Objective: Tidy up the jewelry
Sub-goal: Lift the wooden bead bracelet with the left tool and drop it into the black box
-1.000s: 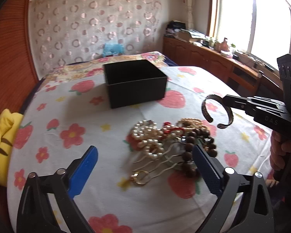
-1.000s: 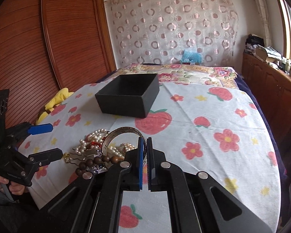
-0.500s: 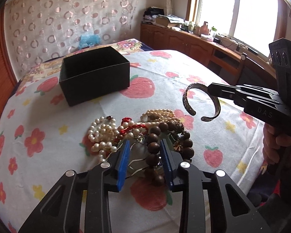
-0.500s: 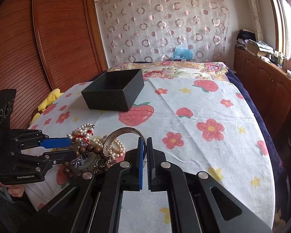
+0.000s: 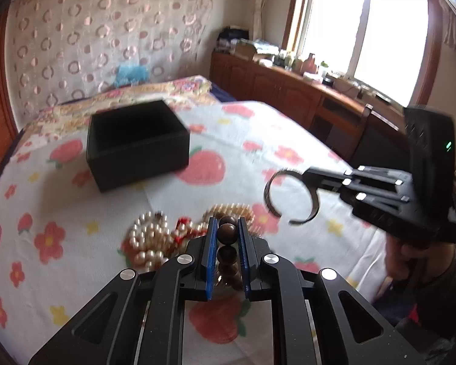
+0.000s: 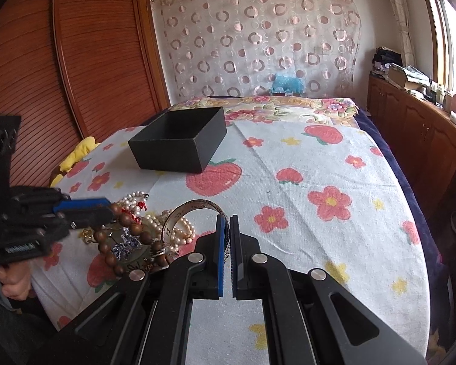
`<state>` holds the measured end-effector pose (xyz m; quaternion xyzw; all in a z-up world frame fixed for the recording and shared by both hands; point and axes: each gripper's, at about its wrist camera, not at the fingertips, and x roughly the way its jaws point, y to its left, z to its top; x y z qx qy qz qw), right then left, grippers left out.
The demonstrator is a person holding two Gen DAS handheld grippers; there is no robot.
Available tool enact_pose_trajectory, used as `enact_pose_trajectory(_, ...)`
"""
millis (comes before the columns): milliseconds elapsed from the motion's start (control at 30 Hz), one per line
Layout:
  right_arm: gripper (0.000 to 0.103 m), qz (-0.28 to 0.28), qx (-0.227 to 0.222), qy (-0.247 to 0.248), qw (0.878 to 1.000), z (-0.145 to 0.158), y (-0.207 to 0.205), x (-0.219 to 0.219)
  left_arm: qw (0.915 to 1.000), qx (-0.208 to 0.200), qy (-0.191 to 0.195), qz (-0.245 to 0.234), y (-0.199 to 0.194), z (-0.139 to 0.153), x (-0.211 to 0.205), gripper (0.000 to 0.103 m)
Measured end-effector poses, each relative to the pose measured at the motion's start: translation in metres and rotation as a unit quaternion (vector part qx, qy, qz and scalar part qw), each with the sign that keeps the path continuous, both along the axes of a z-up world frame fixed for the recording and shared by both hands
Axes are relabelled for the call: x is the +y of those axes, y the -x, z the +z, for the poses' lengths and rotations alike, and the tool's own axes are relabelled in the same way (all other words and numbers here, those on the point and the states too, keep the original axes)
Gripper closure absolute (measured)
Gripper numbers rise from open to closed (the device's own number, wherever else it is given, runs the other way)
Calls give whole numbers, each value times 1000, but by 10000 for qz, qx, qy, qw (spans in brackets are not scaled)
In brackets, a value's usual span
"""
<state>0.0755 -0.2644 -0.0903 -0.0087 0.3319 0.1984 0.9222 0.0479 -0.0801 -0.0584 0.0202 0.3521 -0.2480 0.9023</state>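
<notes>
A heap of jewelry lies on the flowered cloth: pearl strands [image 5: 147, 240], a brown wooden bead bracelet [image 6: 130, 234] and gold pieces. My left gripper [image 5: 227, 232] is shut on a bead of the brown bracelet [image 5: 227, 231]; it also shows in the right wrist view [image 6: 106, 210]. My right gripper [image 6: 227, 228] is shut on an open metal cuff bangle [image 6: 182, 213] and holds it above the cloth, right of the heap; the bangle shows in the left wrist view [image 5: 270, 194]. An open black box [image 5: 136, 143] stands behind the heap, also in the right wrist view [image 6: 179, 143].
The table [image 6: 334, 243] carries a white cloth with strawberries and flowers. A yellow cushion [image 6: 79, 152] lies at the left edge. A wooden sideboard [image 6: 416, 127] with clutter runs under the window on the right. A slatted wooden door [image 6: 76, 60] stands on the left.
My left gripper has moved forward over the heap and closed from wide open onto a brown bead. My right gripper keeps the bangle aloft, nearly unmoved.
</notes>
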Motion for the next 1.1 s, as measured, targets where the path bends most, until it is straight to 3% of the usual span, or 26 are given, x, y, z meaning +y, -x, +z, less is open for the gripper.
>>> enact_pose_trajectory(233, 99, -13, -157, -25, 9999, 8, -5, -1, 9992, -376, 155, 23, 3, 31, 7, 91)
enact_pose_trajectory(633, 99, 225, -342, 90, 9991, 22, -40, 36, 9948, -805, 106, 623, -27, 66, 53, 91)
enact_pose_trajectory(1100, 99, 291, -445, 278, 9982, 37, -132, 99, 9897, -992, 1, 1027, -79, 88, 83, 91)
